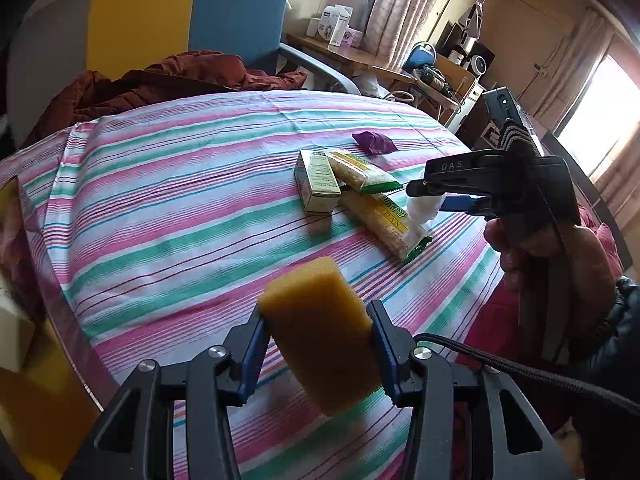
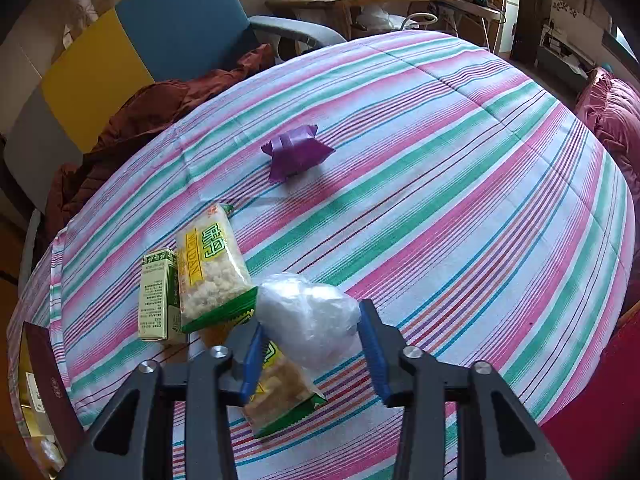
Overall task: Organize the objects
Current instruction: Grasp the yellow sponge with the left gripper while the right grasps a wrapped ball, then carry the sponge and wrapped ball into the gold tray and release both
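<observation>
The left gripper (image 1: 320, 344) clamps a yellow sponge (image 1: 320, 336) above the striped cloth (image 1: 180, 200). At two o'clock from it, the right gripper (image 1: 426, 200) (a hand (image 1: 560, 264) behind it) pinches a white plastic bag (image 1: 426, 204) over snack packets (image 1: 380, 216) beside a small box (image 1: 316, 184).

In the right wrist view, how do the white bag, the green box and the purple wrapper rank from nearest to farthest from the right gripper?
1. White bag: between the right gripper's fingers.
2. Green box: left, beside the snack packs.
3. Purple wrapper: farthest, alone up the striped cloth.
</observation>
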{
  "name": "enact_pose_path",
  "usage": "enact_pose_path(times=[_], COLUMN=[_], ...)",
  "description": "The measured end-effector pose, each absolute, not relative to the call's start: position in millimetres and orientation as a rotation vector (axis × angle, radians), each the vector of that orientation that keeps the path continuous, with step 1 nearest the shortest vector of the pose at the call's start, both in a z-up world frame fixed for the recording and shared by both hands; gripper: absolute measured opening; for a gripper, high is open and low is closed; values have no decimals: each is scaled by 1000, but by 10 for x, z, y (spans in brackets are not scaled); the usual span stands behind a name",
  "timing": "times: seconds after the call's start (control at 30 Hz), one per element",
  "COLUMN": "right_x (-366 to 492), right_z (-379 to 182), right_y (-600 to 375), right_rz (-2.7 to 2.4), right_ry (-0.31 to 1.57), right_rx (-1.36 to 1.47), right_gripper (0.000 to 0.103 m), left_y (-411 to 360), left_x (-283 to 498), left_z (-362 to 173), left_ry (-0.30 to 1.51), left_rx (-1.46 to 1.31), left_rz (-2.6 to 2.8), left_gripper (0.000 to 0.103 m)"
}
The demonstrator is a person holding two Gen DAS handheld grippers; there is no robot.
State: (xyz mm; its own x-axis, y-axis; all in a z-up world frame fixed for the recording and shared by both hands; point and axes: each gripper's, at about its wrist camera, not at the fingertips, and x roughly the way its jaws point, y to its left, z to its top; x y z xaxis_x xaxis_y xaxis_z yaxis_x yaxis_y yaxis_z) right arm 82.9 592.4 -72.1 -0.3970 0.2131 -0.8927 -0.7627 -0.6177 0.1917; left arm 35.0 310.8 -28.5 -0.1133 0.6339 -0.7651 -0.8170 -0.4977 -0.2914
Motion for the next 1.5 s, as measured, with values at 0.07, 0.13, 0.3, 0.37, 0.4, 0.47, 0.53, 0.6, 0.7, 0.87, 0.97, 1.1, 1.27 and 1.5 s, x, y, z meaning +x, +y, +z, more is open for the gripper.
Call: enact_pose_path(times=[0.07, 0.13, 0.3, 0.37, 0.4, 0.47, 0.53, 0.6, 0.7, 0.87, 0.97, 1.1, 1.27, 1.5], right_x=[892, 929, 1002, 1025, 1025, 1003, 971, 950, 880, 766, 641, 436, 223, 26], right_z=[-665, -631, -502, -431, -390, -320, -272, -217, -153, 16, 161, 313, 278, 72], right_y=[5946, 5965, 5981, 5950, 5924, 5866, 5811, 5743, 5617, 5218, 4837, 4168, 3197, 2373], right_rz=[2063, 2066, 2116, 2161, 2183, 2232, 2269, 2314, 2372, 2491, 2606, 2795, 3000, 3111], right_ry=[817, 825, 859, 860, 851, 821, 796, 760, 704, 605, 544, 454, 360, 328], right_rx=[-1135, -1105, -1019, -982, -964, -931, -912, -902, -912, -948, -976, -1054, -1212, -1416], right_gripper=[39, 38, 38, 38, 38, 38, 38, 38, 38, 38, 38, 38, 38, 38], left_y=[3045, 2976, 2759, 2647, 2568, 2421, 2239, 2022, 1689, 1177, 886, 601, 322, -104], left_x=[348, 355, 342, 318, 301, 257, 207, 150, 60, -83, -159, -189, -204, -271], left_z=[-252, -213, -34, 57, 110, 189, 266, 322, 346, 289, 231, 207, 237, 283], left_ry=[238, 230, 193, 168, 155, 136, 106, 77, 32, -33, -80, -128, -175, -225], left_rx=[-1085, -1075, -1042, -1027, -1017, -1005, -995, -988, -999, -1033, -1061, -1065, -1055, -1034], left_rz=[1802, 1813, 1857, 1882, 1901, 1936, 1975, 2021, 2086, 2202, 2267, 2326, 2380, 2470], left_gripper=[48, 48, 48, 49, 49, 49, 49, 49, 49, 49, 49, 49, 49, 49])
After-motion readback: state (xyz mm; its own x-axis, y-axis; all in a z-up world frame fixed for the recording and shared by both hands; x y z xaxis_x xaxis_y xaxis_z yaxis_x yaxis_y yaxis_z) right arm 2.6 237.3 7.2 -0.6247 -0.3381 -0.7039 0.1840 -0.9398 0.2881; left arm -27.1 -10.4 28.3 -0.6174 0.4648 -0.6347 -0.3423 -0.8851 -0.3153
